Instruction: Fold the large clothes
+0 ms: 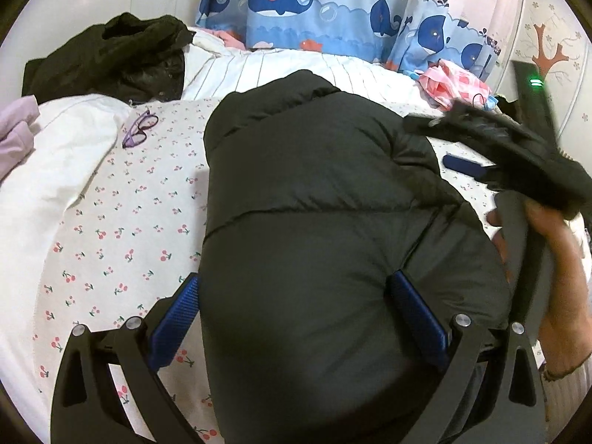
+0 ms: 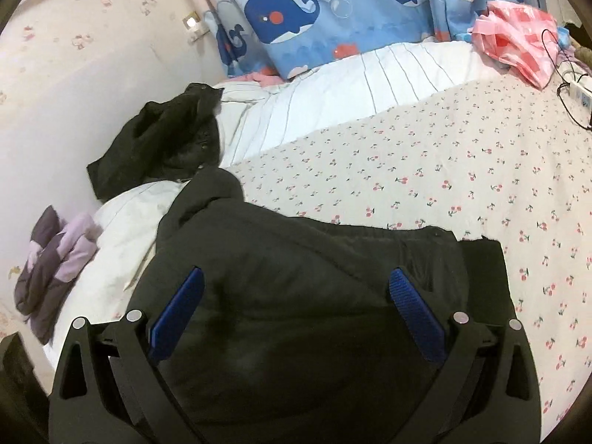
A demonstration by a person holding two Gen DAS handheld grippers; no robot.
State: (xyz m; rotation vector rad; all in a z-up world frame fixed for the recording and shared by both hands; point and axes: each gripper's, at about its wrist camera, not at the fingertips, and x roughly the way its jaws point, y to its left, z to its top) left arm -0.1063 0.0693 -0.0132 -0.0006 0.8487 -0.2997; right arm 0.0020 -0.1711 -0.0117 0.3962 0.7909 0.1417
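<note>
Both hand-held grippers, left (image 1: 294, 296) and right (image 2: 296, 292), gape wide over the black puffer jacket (image 1: 314, 203) on the bed (image 2: 425, 170); purple glasses (image 1: 140, 128) lie far left, another black garment (image 2: 162, 140) beyond.

Right tool (image 1: 492, 140) motion-blurred, edge-cropped

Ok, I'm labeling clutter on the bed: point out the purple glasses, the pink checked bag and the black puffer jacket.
purple glasses (image 1: 140, 128), left wrist view, frame.
pink checked bag (image 2: 518, 33), right wrist view, middle.
black puffer jacket (image 1: 314, 192), left wrist view, quilted panel.
</note>
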